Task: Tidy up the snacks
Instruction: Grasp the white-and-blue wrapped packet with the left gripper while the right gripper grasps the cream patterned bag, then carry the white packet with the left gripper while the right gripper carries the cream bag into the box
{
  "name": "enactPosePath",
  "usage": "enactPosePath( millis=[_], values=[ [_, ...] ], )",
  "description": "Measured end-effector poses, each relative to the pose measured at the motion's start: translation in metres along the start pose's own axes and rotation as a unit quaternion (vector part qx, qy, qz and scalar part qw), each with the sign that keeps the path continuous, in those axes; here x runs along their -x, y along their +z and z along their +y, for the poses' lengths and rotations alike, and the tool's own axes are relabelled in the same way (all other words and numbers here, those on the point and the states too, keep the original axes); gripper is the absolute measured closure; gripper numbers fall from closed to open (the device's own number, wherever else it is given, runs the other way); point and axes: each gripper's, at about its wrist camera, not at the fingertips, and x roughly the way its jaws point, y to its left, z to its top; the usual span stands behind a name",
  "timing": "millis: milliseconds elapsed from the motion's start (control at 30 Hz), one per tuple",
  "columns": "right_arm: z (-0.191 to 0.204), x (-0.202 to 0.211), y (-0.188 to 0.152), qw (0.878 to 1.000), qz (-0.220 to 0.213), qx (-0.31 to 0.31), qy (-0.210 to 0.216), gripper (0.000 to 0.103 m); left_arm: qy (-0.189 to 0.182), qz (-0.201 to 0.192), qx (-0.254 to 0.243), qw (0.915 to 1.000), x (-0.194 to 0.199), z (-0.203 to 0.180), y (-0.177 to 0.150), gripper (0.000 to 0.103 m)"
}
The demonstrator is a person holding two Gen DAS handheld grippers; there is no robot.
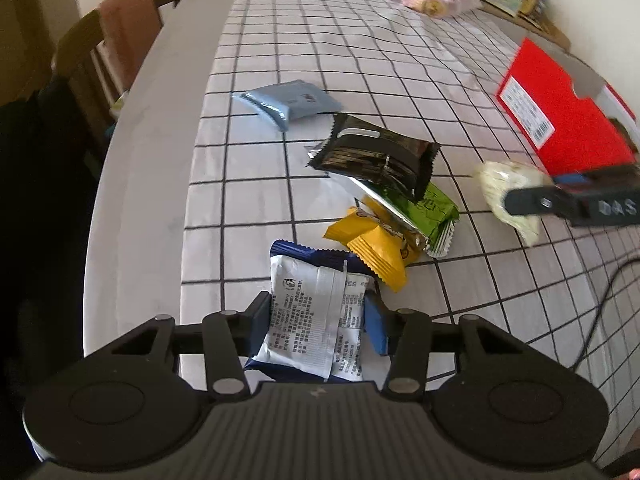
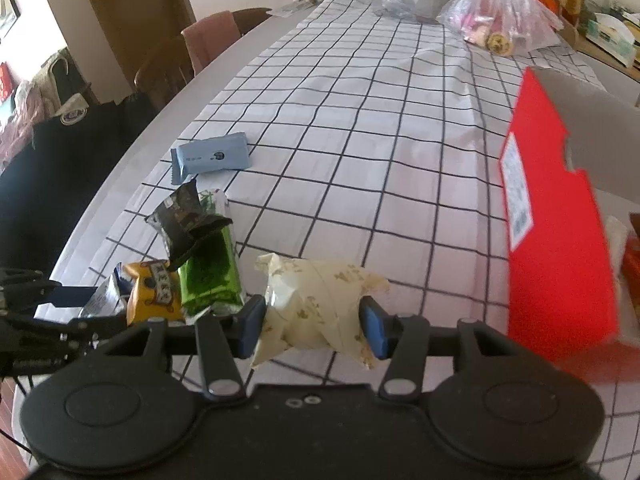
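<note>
Left gripper (image 1: 318, 322): fingers pinched on a white-and-dark-blue printed foil snack packet (image 1: 316, 316), back seam and small print facing the camera, long axis running away from the lens along the fingers. Its near end is cut off by the gripper body.

Right gripper (image 2: 312, 330): blue pads (image 2: 374, 332) clamped on a cream crinkled-paper snack pouch (image 2: 316, 306), long axis crosswise between the fingers, twisted ends sticking out both sides.

Only the left view shows the packet's face; in the right view just a silvery edge of it shows beside the left gripper's black linkage at the left border. In the left view the right gripper appears only as a black finger over the blurred cream pouch (image 1: 510, 196), next to the red cardboard box (image 1: 568, 120).

The right view shows that box (image 2: 556, 216) as open-topped, with a grey inner wall; its contents are mostly cut off.

Loose pile on the white black-grid tablecloth (image 1: 400, 64): a black glossy wrapper (image 1: 376, 152) lies on top of a green foil packet (image 1: 432, 208), with a yellow crimped packet (image 1: 372, 244) touching them. A pale blue flat packet (image 1: 288, 100) lies apart, farther up the table.

Far-end clear plastic bags (image 2: 500, 20) are blurred, their contents unreadable.
</note>
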Motion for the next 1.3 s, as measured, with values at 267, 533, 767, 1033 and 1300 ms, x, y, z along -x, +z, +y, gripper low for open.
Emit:
enactPosePath(
  millis=[267, 533, 767, 1033, 1300],
  values=[
    [-0.01, 0.033, -0.013, 1.0, -0.016, -0.003, -0.007, 0.053, 0.005, -0.007, 0.033, 0.9994, 0.012, -0.006, -0.009, 0.056],
    [-0.024, 0.066, -0.022, 0.999, -0.036, -0.009, -0.004, 0.053, -0.003, -0.027, 0.055, 0.9981, 0.03, -0.023, -0.009, 0.056],
    [-0.041, 0.094, -0.024, 0.998, -0.054, -0.015, -0.004, 0.053, -0.021, -0.045, 0.076, 0.9959, 0.052, -0.038, -0.006, 0.056],
    [-0.063, 0.113, -0.025, 0.998, -0.067, -0.021, -0.001, 0.053, -0.027, -0.045, 0.069, 0.9962, 0.057, -0.071, 0.008, 0.056],
    [-0.082, 0.114, -0.036, 0.998, -0.054, -0.03, 0.003, 0.053, -0.016, 0.029, 0.06, 0.9977, 0.019, -0.092, -0.012, 0.057]
  ],
)
